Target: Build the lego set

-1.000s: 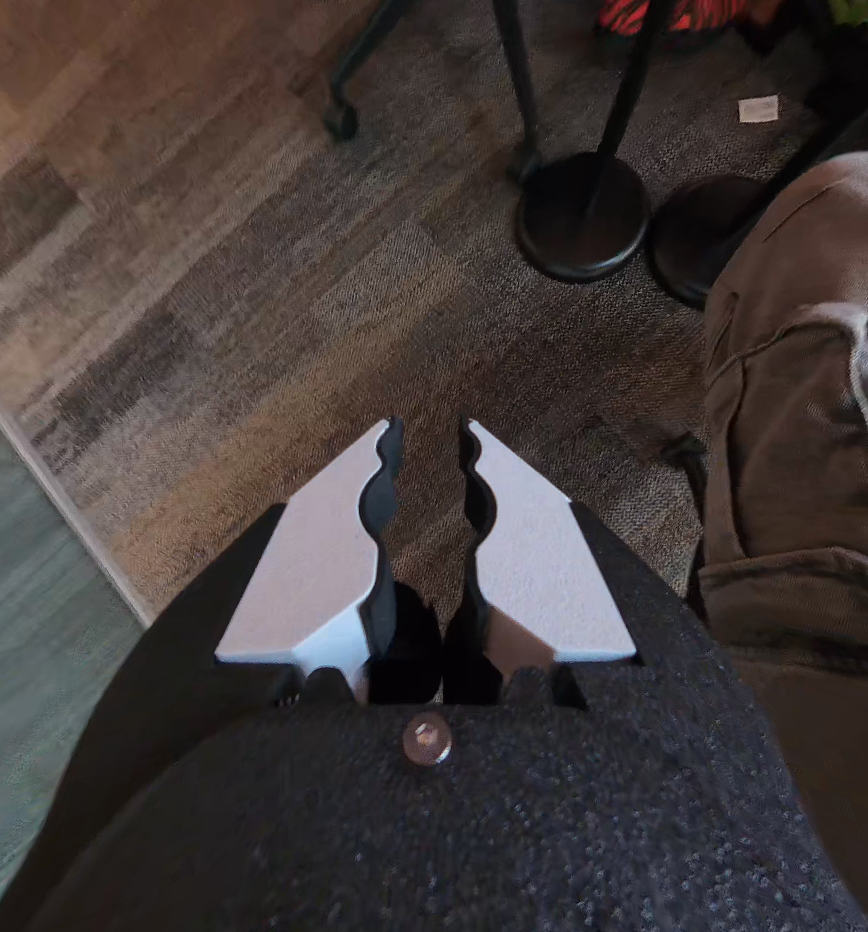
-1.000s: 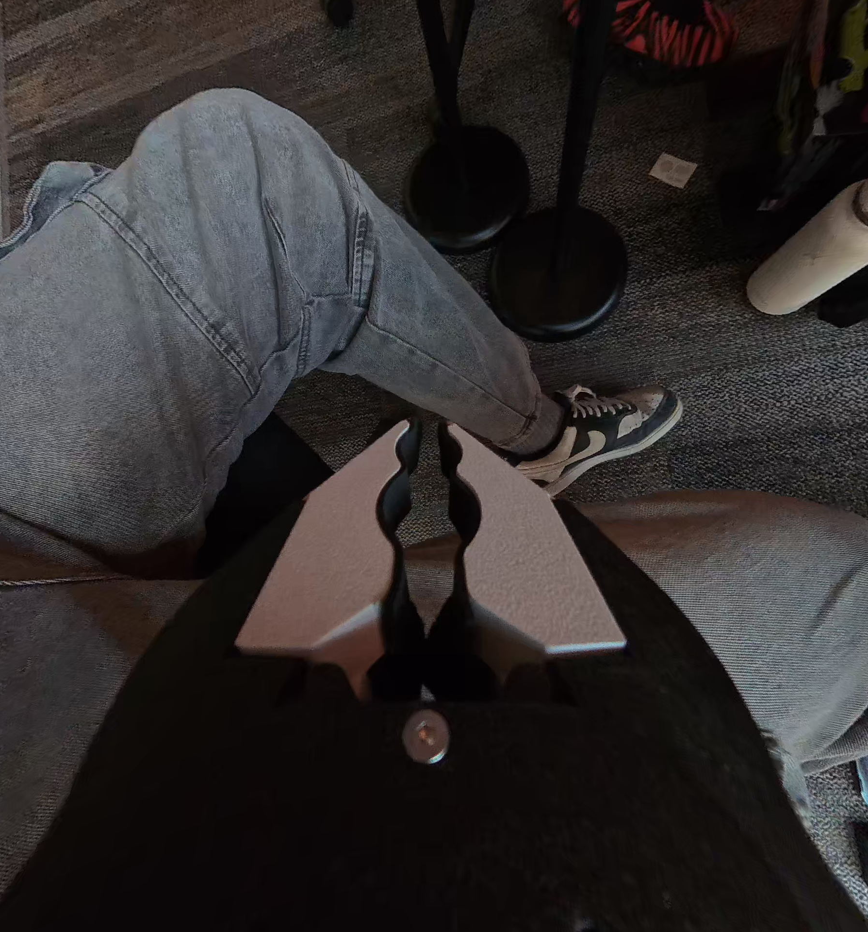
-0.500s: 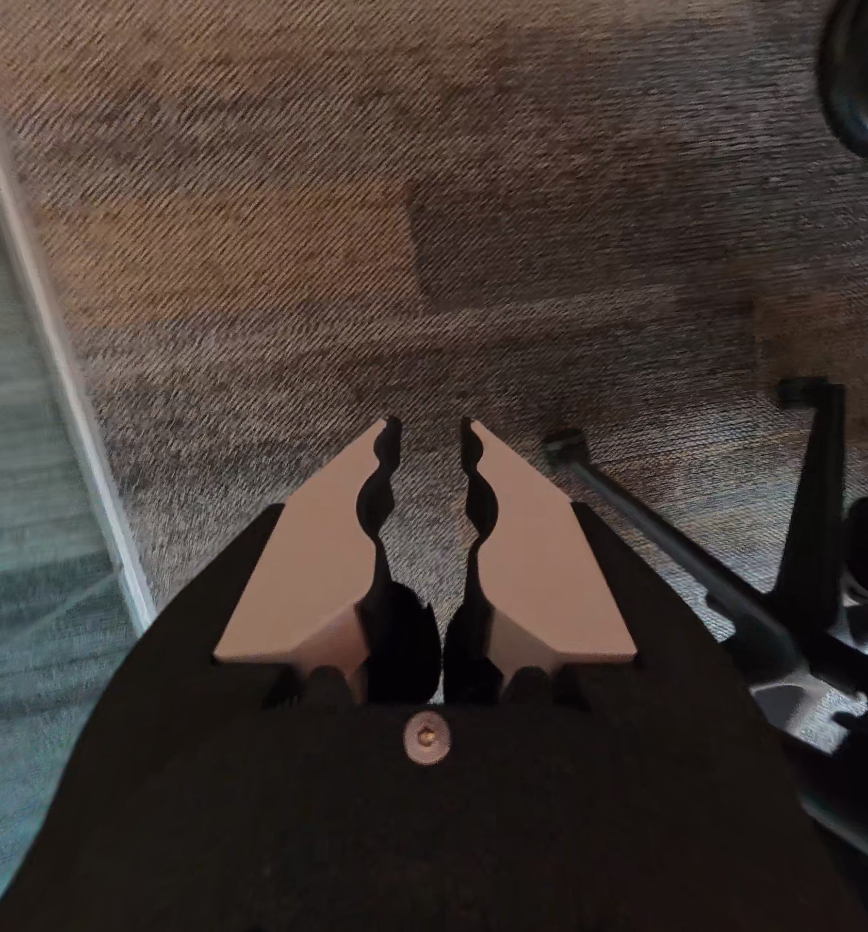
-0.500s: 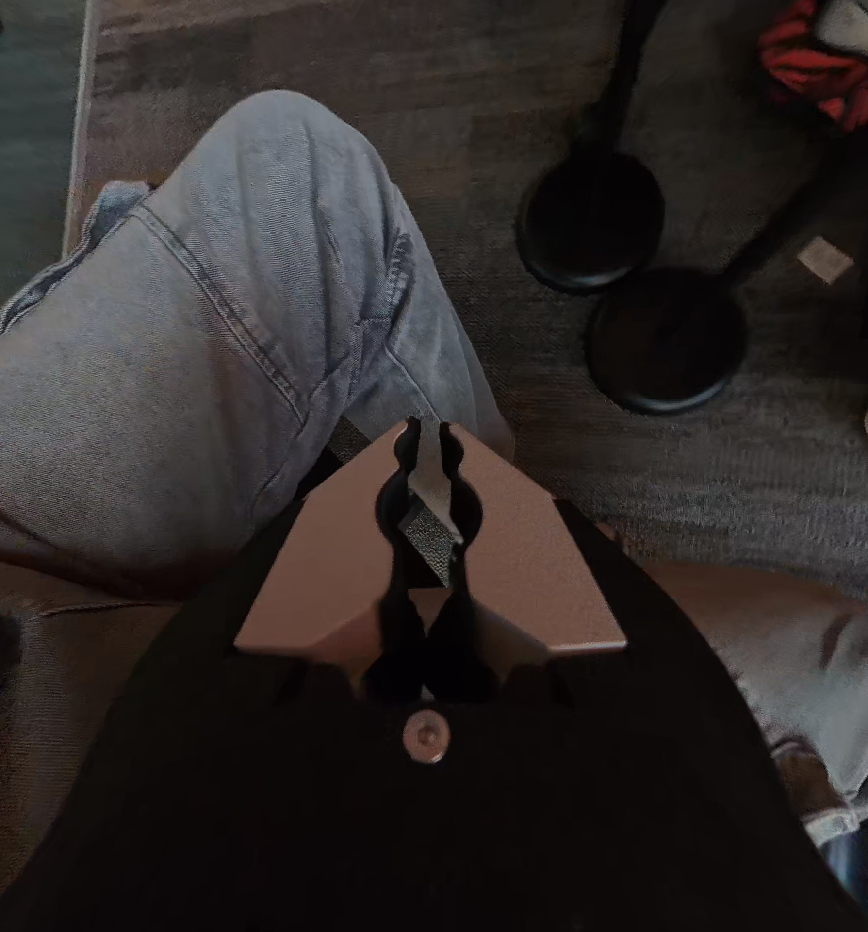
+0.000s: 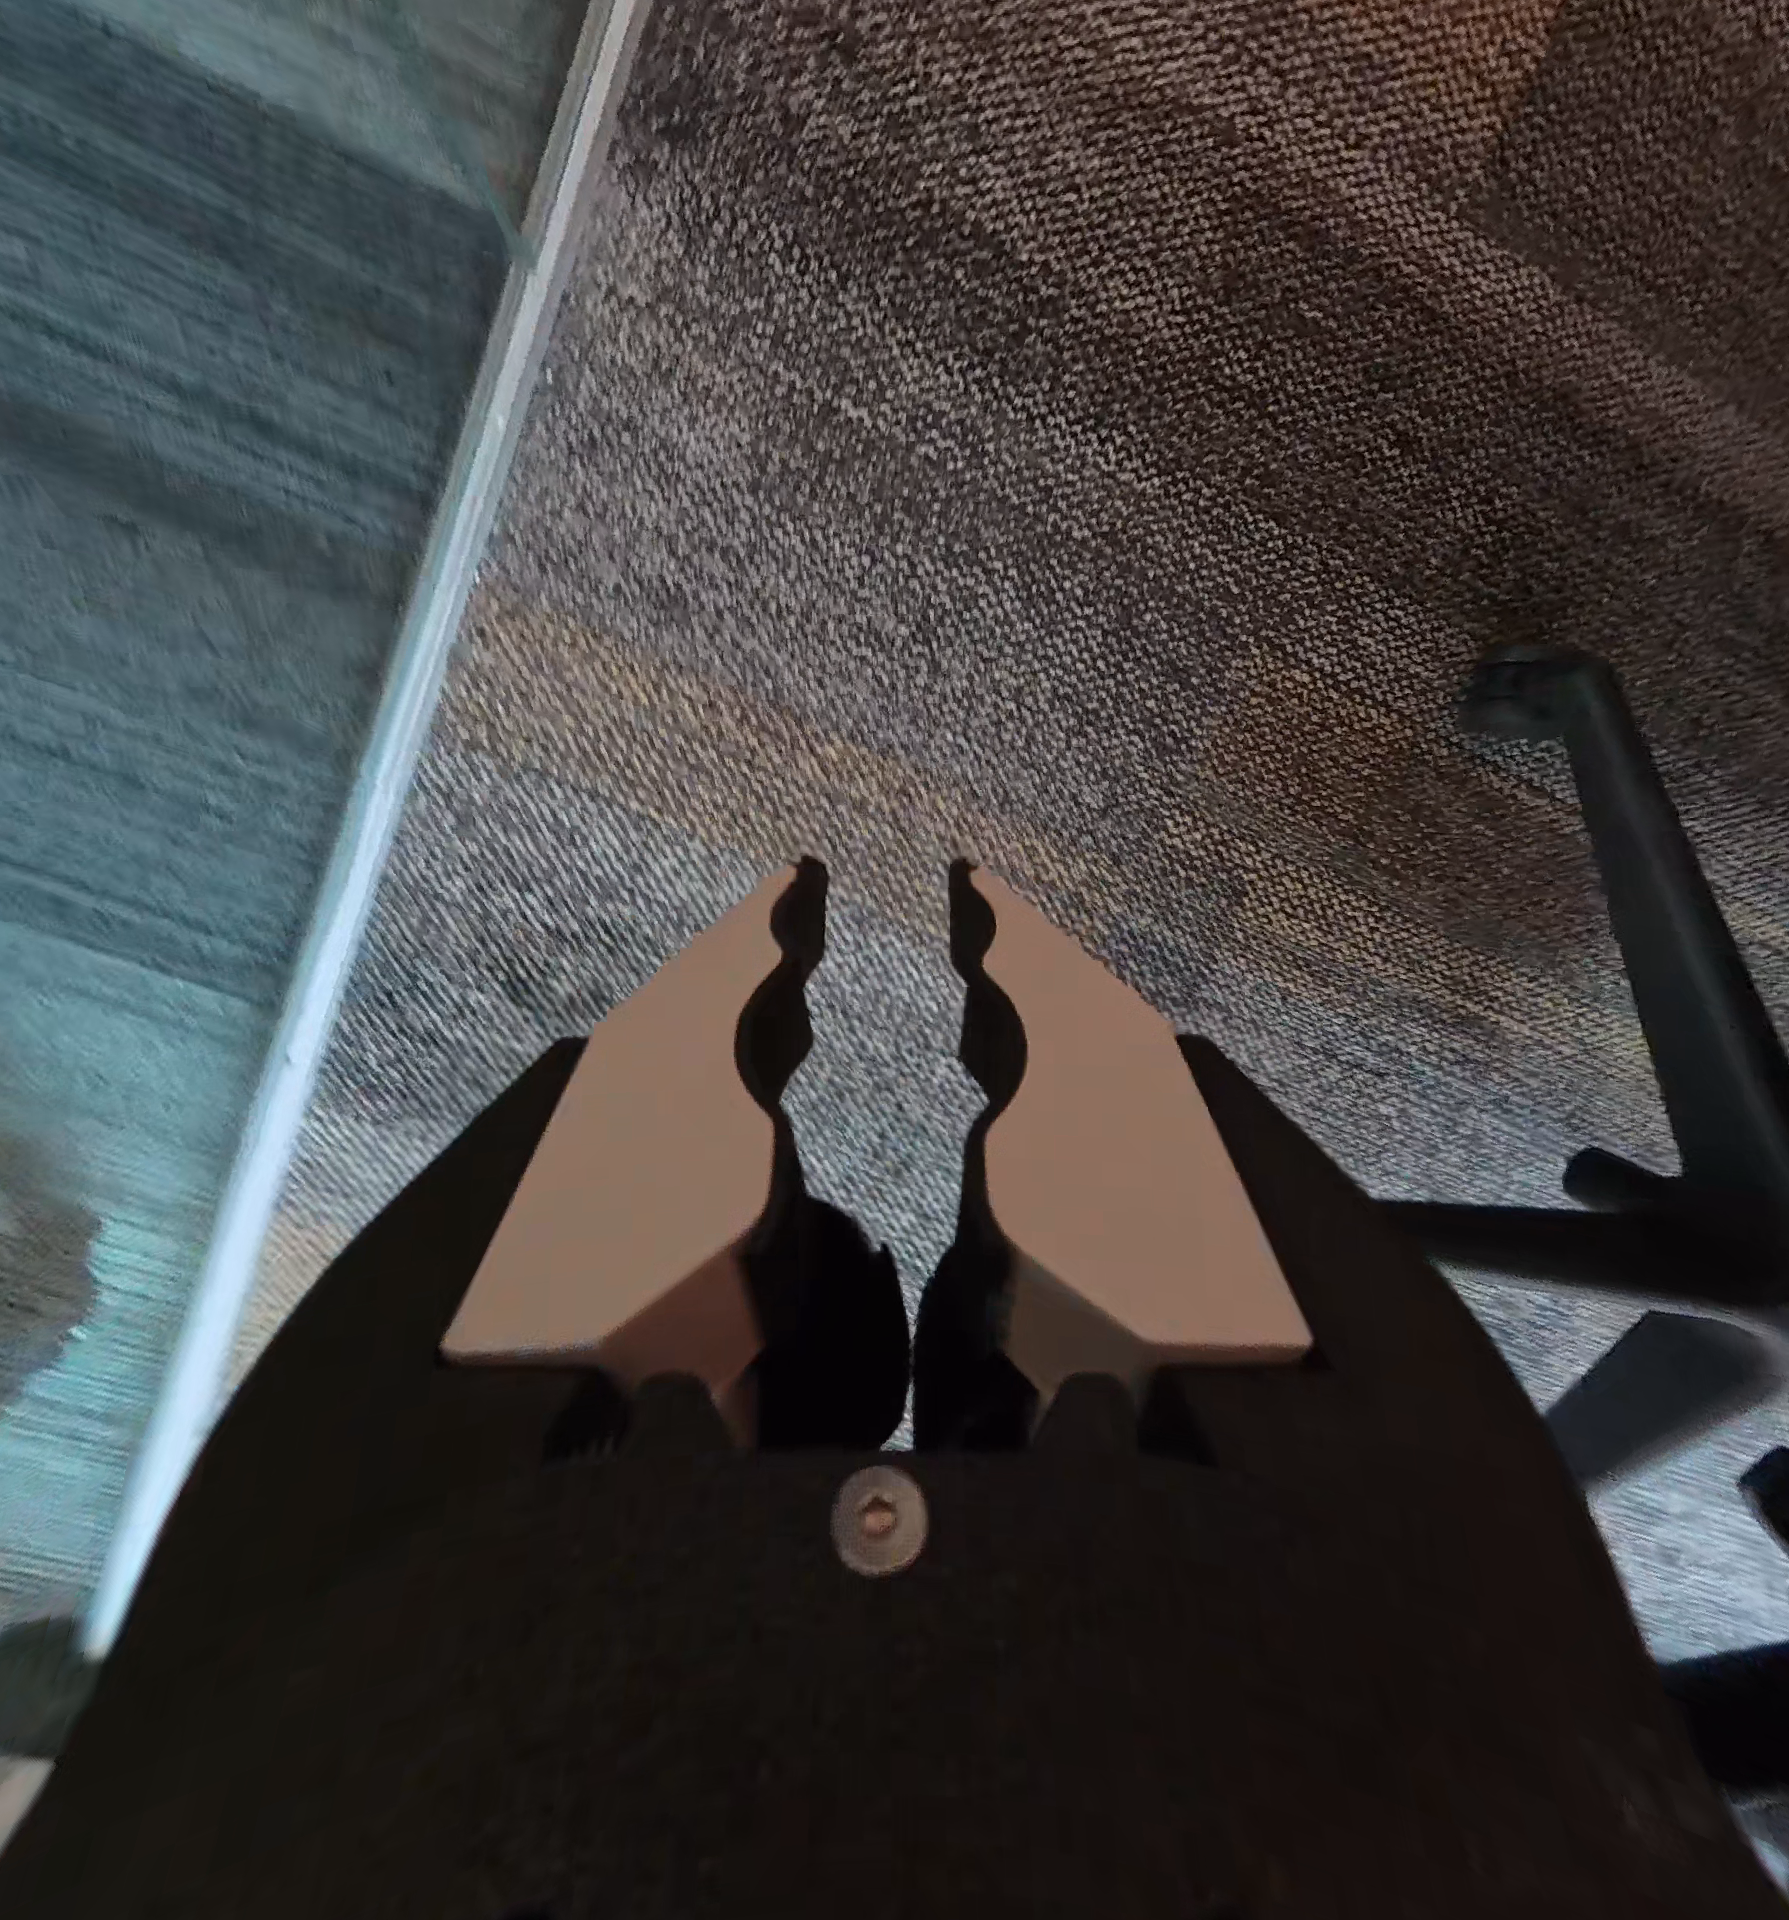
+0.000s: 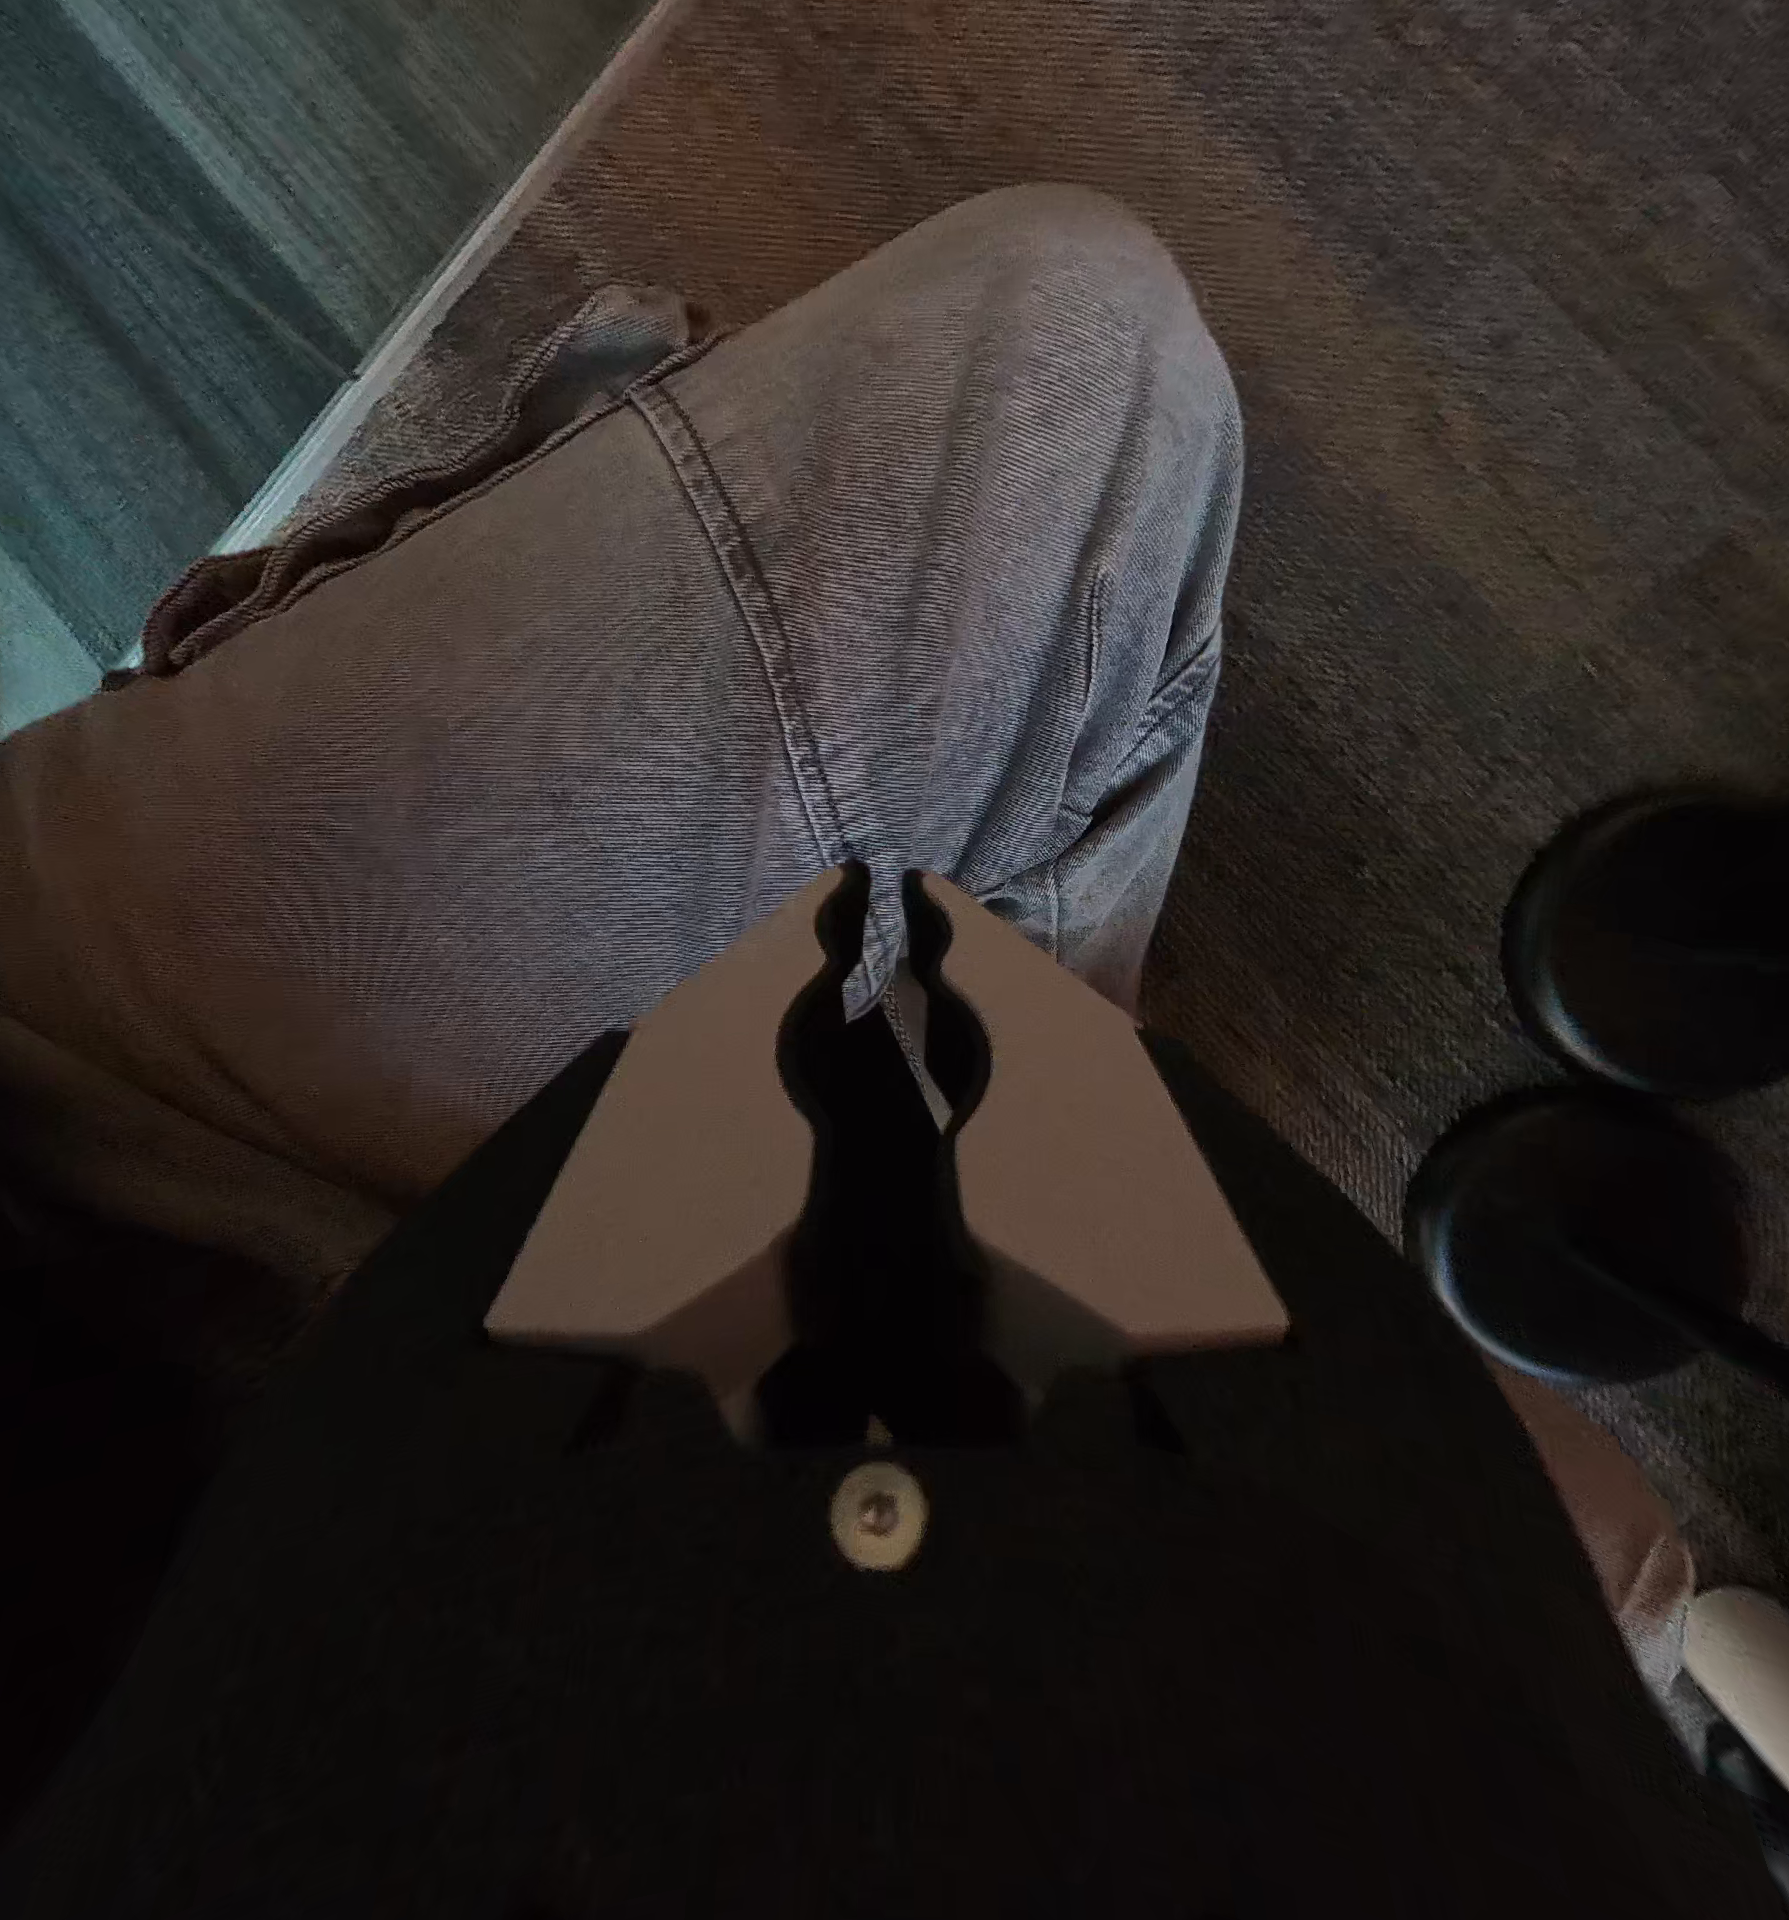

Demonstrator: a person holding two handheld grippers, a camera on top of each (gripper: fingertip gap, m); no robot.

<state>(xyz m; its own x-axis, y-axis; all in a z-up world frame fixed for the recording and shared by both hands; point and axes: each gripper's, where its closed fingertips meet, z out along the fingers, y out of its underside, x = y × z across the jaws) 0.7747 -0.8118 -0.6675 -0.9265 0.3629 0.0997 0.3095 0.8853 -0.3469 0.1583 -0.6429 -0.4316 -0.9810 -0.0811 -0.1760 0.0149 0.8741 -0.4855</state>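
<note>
No lego pieces or set show in either view. My left gripper hangs over grey-brown carpet, its jaws a little apart with nothing between them. My right gripper points down at a person's leg in light blue jeans. Its jaws are nearly together with only a thin slit, through which I see the jeans fabric. I see nothing held in it.
A pale strip runs diagonally at the left, with a blurred blue-green surface beyond it. A black chair base lies at the right. Two round black stand bases and a cream roll sit on the carpet at the right.
Both grippers have swung down and to the left. The left view has lost the stands and the leg and now shows the chair base. The jaws have not changed.
</note>
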